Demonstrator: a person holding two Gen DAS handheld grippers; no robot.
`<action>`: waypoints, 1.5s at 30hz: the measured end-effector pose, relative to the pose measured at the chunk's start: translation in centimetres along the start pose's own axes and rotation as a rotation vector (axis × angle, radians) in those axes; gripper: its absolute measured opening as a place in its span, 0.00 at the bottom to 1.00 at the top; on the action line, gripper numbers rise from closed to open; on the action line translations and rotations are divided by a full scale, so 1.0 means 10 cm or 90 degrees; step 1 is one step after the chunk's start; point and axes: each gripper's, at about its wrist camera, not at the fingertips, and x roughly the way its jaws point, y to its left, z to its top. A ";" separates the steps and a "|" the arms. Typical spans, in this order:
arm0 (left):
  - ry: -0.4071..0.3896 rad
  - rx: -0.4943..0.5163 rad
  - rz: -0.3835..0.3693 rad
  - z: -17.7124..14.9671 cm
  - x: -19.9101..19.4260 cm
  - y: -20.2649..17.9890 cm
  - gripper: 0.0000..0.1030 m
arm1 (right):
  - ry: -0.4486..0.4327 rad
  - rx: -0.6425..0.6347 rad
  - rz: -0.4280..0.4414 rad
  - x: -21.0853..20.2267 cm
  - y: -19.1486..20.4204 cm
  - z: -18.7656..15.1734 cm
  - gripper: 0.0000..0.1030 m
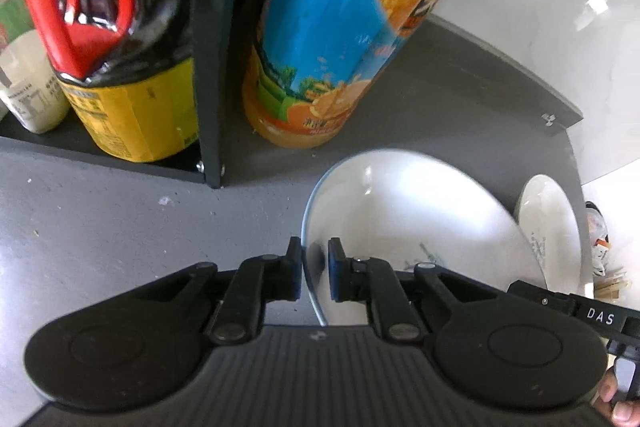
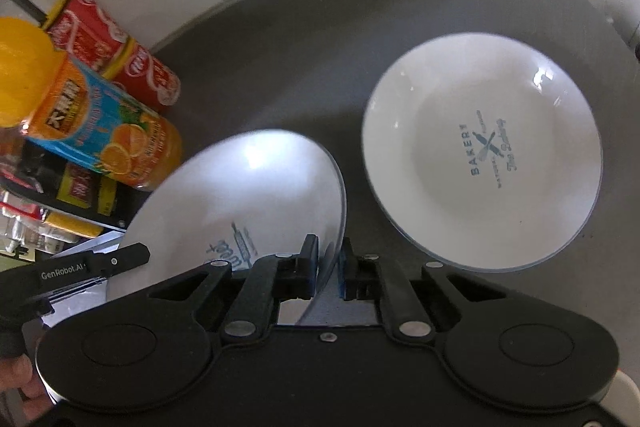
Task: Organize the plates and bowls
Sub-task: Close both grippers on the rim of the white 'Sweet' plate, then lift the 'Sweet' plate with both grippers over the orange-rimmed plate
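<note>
clearly the step in hand is moving one white bowl, gripped from two sides at once. nearest the lens in the left wrist view, the left gripper [image 1: 314,273] has its blue-padded fingers [image 1: 295,273] straddling the bowl's rim, one pad outside and one inside; a thin gap shows on each side, so it cannot be told whether they are pinching yet. in the right wrist view, the right gripper [image 2: 328,269] is set the same way on the opposite rim, and its fingers look pressed onto the edge.

the held bowl [image 2: 256,195] sits tilted at about 10 o'clock from the right gripper, its printed inside facing up. whether it is raised off the dark grey tabletop [image 2: 280,67] cannot be told. just beyond it, at 1 o'clock, a second white bowl [image 2: 484,151] lies flat, close but apart. farther off, at 10 o'clock, stand an orange juice bottle [image 2: 104,131] and red cans [image 2: 120,47]. in the left view a dark sauce bottle [image 1: 116,39] stands in a shelf compartment at 11 o'clock.

judging from the layout, the next move is probably to carry the held bowl toward 1 o'clock and nest it in the flat one. that calls for levelling it, both grips moving together, and a gentle lowering so rims do not clash.
</note>
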 end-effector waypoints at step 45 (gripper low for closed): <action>0.012 0.078 -0.051 -0.68 -0.97 1.02 0.11 | -0.107 -0.104 0.007 -0.63 0.90 -1.58 0.13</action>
